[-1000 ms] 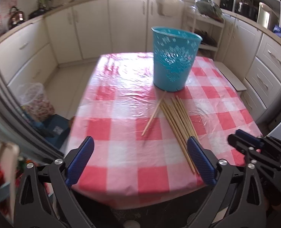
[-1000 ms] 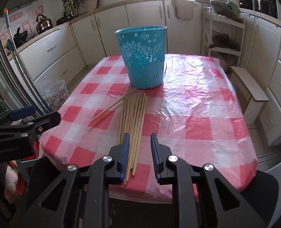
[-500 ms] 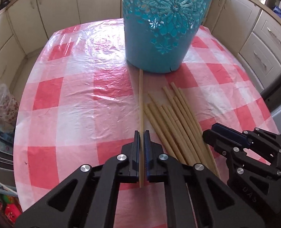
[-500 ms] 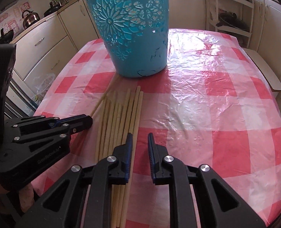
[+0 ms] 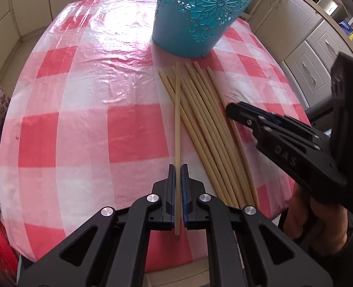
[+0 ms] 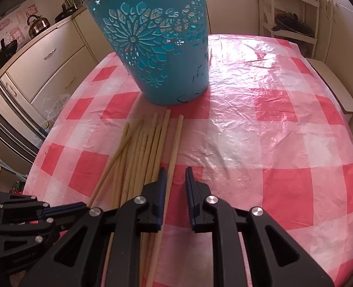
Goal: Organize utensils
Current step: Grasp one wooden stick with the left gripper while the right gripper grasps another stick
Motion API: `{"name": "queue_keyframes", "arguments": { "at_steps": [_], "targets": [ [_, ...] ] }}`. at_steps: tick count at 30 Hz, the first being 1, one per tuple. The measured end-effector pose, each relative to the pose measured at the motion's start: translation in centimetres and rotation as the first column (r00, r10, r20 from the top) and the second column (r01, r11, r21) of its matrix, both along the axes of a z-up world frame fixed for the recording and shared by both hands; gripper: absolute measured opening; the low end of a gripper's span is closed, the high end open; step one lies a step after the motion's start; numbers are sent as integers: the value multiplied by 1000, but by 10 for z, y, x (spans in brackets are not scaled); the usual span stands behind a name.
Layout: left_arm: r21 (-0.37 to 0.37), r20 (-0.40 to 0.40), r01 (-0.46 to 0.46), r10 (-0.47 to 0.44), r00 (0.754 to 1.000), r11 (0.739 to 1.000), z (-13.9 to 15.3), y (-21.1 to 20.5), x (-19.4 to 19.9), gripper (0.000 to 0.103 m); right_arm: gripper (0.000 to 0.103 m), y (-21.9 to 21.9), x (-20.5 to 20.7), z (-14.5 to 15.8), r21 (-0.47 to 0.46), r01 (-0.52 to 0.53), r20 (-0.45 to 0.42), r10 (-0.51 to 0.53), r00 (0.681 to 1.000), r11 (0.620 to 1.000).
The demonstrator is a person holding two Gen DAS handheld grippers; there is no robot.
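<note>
A teal cut-out basket [image 5: 200,12] stands on the red-and-white checked tablecloth [image 5: 85,124]; it also shows in the right wrist view [image 6: 157,47]. Several long wooden chopsticks [image 5: 207,124] lie in a bundle before it, seen too in the right wrist view [image 6: 140,157]. My left gripper [image 5: 178,167] is shut on one chopstick [image 5: 177,110] that crosses the bundle's left side. My right gripper [image 6: 175,171] is partly open, its jaws on either side of the rightmost chopstick [image 6: 175,143]. It also appears at the right in the left wrist view [image 5: 233,111].
Cream kitchen cabinets [image 6: 47,64] ring the table. A kettle [image 6: 36,25] sits on the left counter. A shelf rack [image 6: 293,19] stands at the back right. The table's near edge is just under both grippers.
Both grippers have moved in closer to the basket and lower. The left one's chopstick has swung over the bundle's left side. The right jaws now straddle the rightmost chopstick.
</note>
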State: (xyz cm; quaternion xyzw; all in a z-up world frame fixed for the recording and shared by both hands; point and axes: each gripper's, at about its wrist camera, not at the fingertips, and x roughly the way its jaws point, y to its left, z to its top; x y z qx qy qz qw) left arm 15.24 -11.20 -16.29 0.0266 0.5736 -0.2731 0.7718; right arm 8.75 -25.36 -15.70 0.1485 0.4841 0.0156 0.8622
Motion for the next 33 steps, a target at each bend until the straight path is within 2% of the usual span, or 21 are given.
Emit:
{"name": "queue_keyframes", "arguments": {
  "at_steps": [2,4,6,8,10,14,15,16,18,19,22,25,29,30,31,33],
  "targets": [
    [4,9,-19,19,1000,1000,3,0,3,5,17,2,1,0,-21,-18,2,18,1000,1000],
    [10,33,-39,39,999,999,8,1,7,8,10,3,2,0,-35,-37,-3,37,999,999],
    [17,75,-59,57,996,998,15,-5,16,26,8,-1,2,0,-37,-44,-16,44,999,998],
    [28,108,-68,64,992,997,19,-15,27,36,8,-8,1,0,-41,-37,-24,36,999,998],
    [52,129,-68,60,990,996,18,-26,39,37,8,-12,1,0,-36,-39,-32,38,999,999],
    [100,164,-93,75,984,991,11,-40,59,36,18,-16,8,-1,-43,-29,-28,28,999,999],
    [87,154,-94,80,985,992,8,-40,61,22,18,-15,10,-1,-46,-32,-24,31,999,998],
    [73,135,-89,78,988,993,5,-38,63,13,18,-13,10,-1,-52,-37,-21,36,999,998],
    [57,136,-97,89,987,994,6,-32,62,5,17,-11,11,-1,-60,-61,-19,60,998,996],
    [54,132,-101,93,987,993,5,-30,62,5,14,-11,11,-1,-61,-74,-20,73,997,995],
    [28,103,-118,115,988,993,4,-17,60,5,14,-14,10,-1,-54,-96,-27,95,995,994],
    [32,87,-128,125,988,991,0,-15,62,5,19,-15,13,-1,-60,-89,-28,87,996,994],
    [77,109,-118,109,988,990,-1,-25,69,6,21,-12,22,-3,-78,-86,-24,85,996,993],
    [83,114,-114,104,988,990,0,-26,71,6,20,-10,23,-3,-84,-90,-23,88,996,992],
    [86,112,-111,101,989,990,0,-29,73,6,8,-9,23,-2,-87,-97,-25,95,995,991],
    [78,96,-100,93,991,992,1,-29,74,6,8,-11,22,-2,-68,-117,-37,114,993,991]
  ]
}}
